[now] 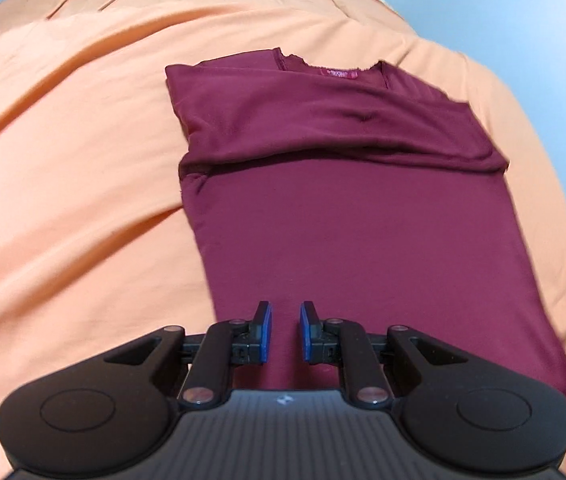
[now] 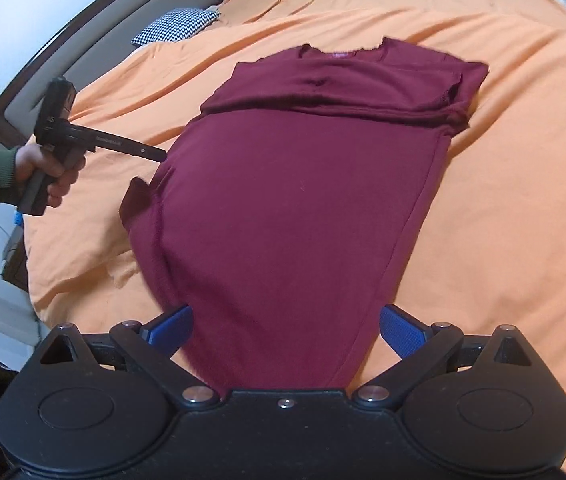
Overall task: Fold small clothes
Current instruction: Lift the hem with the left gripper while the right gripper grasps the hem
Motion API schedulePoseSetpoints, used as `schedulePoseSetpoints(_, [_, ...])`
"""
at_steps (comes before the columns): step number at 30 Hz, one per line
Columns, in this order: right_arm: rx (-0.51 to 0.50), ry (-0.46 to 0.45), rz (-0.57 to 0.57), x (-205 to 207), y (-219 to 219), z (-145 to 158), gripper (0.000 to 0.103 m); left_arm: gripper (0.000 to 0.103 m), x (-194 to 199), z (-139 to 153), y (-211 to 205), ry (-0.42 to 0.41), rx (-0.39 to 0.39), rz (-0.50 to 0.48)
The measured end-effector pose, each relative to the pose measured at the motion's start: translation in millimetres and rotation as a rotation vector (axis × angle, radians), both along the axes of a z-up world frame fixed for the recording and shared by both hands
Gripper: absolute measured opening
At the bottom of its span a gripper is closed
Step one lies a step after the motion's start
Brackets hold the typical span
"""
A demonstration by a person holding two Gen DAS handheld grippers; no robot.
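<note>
Since the shirt is soft: it will bend and sag anywhere I lift it, so I think it needs two grips at once.
Shirt: dark red, soft cloth t-shirt (image 2: 295, 200) lying flat on the orange bed cover (image 2: 503, 184), neck end far from me, bottom hem near me.
Far end: the sleeves look already folded in across the chest, making a thicker band near the collar with its small pink label (image 2: 340, 55).
Weight: light, I think, and thin. It should not break, but it can wrinkle or slide on the smooth cover.
Left gripper (image 1: 285, 330): blue pads close together with only a narrow gap, nothing pinched between them, hanging over the near part of the shirt.
Left hand (image 2: 49, 176): seen on the far left, with a green sleeve, holding the tool's handle.
Right gripper (image 2: 286, 330): jaws spread wide, one blue pad on each side of the near end of the shirt, not pressing on it.
Where to hold: the two near corners of the hem, I think, pinching both layers.
Watch out: a grip on one layer only would pull the shirt open.
Also here: black and white checked pillow (image 2: 177, 24) at the far left.
</note>
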State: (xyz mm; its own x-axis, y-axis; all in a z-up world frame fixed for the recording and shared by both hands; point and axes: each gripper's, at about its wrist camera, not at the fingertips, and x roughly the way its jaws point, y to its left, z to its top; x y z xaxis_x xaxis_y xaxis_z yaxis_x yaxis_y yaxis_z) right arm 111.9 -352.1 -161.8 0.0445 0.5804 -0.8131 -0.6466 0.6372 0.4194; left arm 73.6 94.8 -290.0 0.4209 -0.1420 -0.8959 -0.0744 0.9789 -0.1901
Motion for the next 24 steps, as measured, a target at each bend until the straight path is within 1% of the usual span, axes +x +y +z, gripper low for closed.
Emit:
schedulePoseSetpoints(2, [-0.008, -0.002, 0.033, 3, 1, 1, 0.096, 0.020, -9, 7, -6, -0.012, 0.052, -0.081])
schedulePoseSetpoints(3, [-0.019, -0.017, 0.048, 0, 1, 3, 0.097, 0.025, -16, 12, -12, -0.028, 0.084, -0.140])
schedulePoseSetpoints(5, [-0.034, -0.038, 0.057, -6, 0, 7, 0.097, 0.047, -33, 23, -25, -0.044, 0.135, -0.274])
schedulePoseSetpoints(8, [-0.040, -0.019, 0.014, -12, -2, 4, 0.097, 0.055, -57, 36, -43, -0.053, 0.179, -0.468])
schedulePoseSetpoints(9, [-0.040, -0.013, -0.004, -15, -3, 3, 0.097, 0.058, -62, 37, -48, -0.054, 0.197, -0.526])
schedulePoseSetpoints(10, [-0.037, -0.002, -0.020, -17, -2, 2, 0.097, 0.064, -66, 35, -53, -0.054, 0.221, -0.576])
schedulePoseSetpoints(11, [-0.033, 0.007, -0.027, -18, -1, 0, 0.097, 0.066, -67, 31, -58, -0.051, 0.250, -0.619])
schedulePoseSetpoints(12, [-0.031, 0.014, -0.030, -19, 2, -1, 0.097, 0.066, -67, 26, -61, -0.044, 0.270, -0.645])
schedulePoseSetpoints(13, [-0.030, 0.018, -0.030, -20, 5, -2, 0.097, 0.066, -65, 22, -64, -0.033, 0.271, -0.664])
schedulePoseSetpoints(15, [-0.029, 0.025, -0.024, -23, 12, -2, 0.097, 0.065, -57, 18, -66, -0.011, 0.229, -0.690])
schedulePoseSetpoints(19, [-0.023, 0.016, -0.017, -28, 16, 5, 0.097, 0.064, -57, 31, -65, -0.023, 0.224, -0.743])
schedulePoseSetpoints(21, [-0.019, 0.015, -0.025, -29, 13, 7, 0.097, 0.064, -62, 37, -63, 0.016, 0.189, -0.765])
schedulePoseSetpoints(22, [-0.019, 0.016, -0.030, -29, 12, 8, 0.097, 0.064, -65, 37, -64, 0.039, 0.177, -0.794])
schedulePoseSetpoints(24, [-0.022, 0.016, -0.034, -29, 11, 7, 0.097, 0.065, -75, 34, -72, 0.057, 0.203, -0.868])
